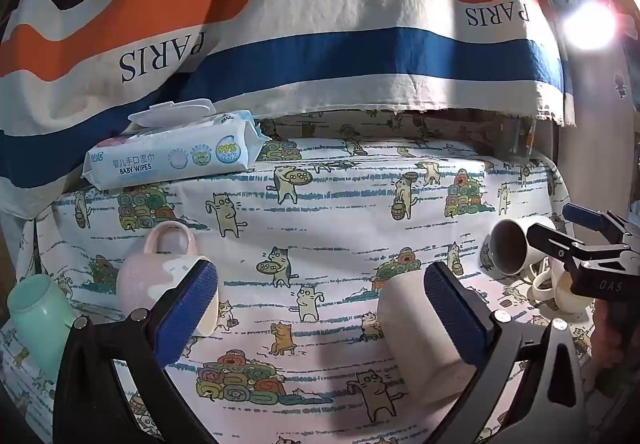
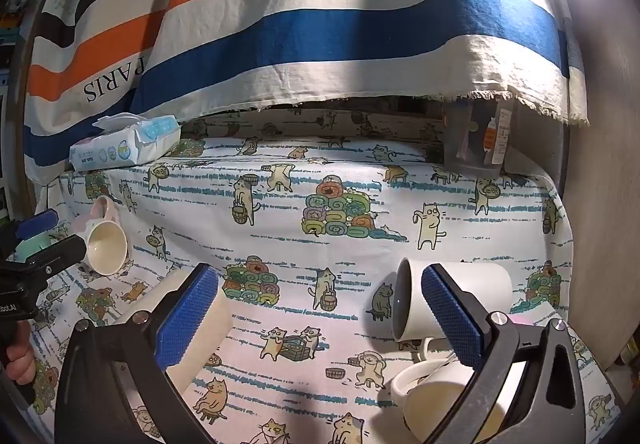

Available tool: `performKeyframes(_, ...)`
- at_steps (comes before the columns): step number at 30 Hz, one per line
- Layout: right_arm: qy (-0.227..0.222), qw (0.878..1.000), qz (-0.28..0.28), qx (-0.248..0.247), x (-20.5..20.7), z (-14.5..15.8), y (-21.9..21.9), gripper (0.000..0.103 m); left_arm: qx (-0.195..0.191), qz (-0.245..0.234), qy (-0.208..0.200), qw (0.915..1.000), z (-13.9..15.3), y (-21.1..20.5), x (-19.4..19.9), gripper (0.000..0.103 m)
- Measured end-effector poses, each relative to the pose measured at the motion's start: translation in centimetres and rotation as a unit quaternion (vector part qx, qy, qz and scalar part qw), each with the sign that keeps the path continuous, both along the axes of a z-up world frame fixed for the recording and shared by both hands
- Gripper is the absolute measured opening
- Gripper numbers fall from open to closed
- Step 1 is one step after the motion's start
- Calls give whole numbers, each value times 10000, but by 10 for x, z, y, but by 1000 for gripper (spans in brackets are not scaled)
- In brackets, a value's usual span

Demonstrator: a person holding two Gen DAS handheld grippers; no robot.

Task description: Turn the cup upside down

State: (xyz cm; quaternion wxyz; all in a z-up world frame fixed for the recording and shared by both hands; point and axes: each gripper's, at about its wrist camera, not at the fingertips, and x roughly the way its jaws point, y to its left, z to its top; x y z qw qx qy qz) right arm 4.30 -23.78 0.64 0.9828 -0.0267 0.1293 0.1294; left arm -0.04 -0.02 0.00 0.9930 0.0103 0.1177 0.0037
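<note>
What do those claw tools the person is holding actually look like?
Each hand-held gripper, left and right, has two black angular metal fingers faced with textured blue rubber pads, fastened with silver round bolts. Seen from across, the right one's black body carries pale lettering. A bare hand grips the left one's handle. No cables show.

Cat-print tablecloth (image 1: 320, 236), pink mug (image 1: 156, 276), mint cup (image 1: 36, 320).
</note>
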Motion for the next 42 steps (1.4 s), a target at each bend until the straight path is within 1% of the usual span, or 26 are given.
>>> performKeyframes(5,15,10000,4,24,0,0,0,103,-98,58,74,9999,-1,4,-1,103)
performKeyframes(12,22,10000,2,19,0,0,0,103,-1,58,119,9999,1,-2,0,103)
performKeyframes(24,27,10000,4,11,0,0,1,103,-73,60,141,9999,-2,3,3,103)
performKeyframes(42,30,10000,2,8,1,-1,1,103,-59,79,164,9998,-1,9,3,103)
